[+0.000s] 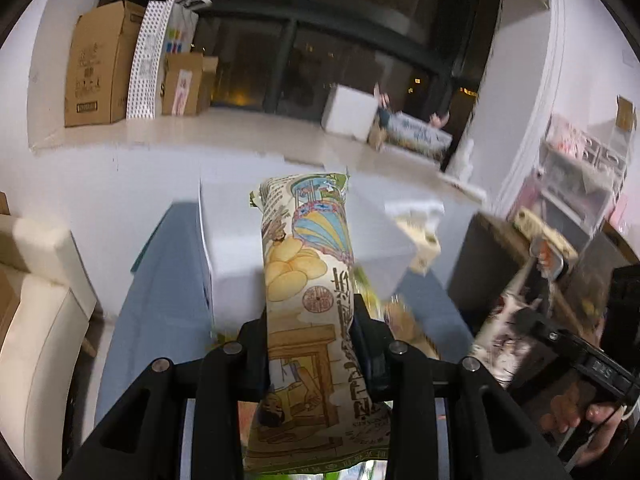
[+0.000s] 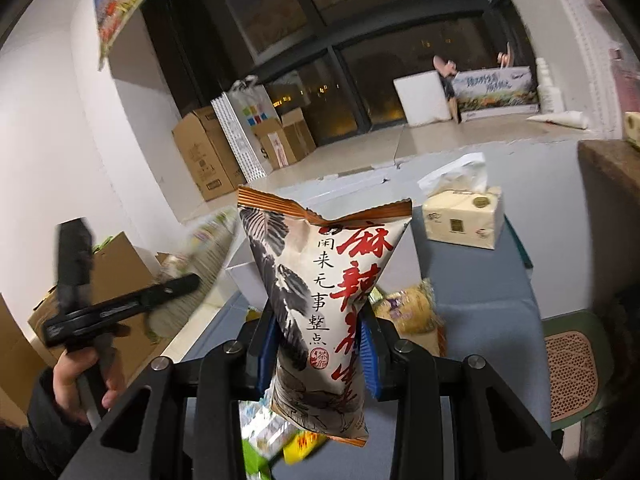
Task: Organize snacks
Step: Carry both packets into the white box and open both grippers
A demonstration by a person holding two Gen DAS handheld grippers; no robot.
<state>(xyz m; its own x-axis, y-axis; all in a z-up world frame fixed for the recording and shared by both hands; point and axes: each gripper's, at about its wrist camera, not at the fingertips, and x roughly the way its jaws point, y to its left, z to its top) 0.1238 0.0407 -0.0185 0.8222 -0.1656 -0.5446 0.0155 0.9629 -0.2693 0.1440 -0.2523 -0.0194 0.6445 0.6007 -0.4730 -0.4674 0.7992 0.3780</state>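
Observation:
My left gripper (image 1: 310,332) is shut on a beige crisp packet (image 1: 306,280) with cartoon drawings, held upright above the blue-covered table (image 1: 160,300). My right gripper (image 2: 318,340) is shut on a white snack packet (image 2: 320,300) with red and black Chinese writing, also lifted above the table. The right gripper with its packet shows at the right edge of the left wrist view (image 1: 520,320). The left gripper shows blurred at the left of the right wrist view (image 2: 120,304). More snack packets (image 2: 408,308) lie on the table below.
A white box (image 1: 304,236) stands on the table ahead. A tissue box (image 2: 464,216) sits at the table's far right. Cardboard boxes (image 2: 208,152) line the far wall by the dark window. A brown open box (image 2: 112,276) stands at the left; a green stool (image 2: 572,364) at the right.

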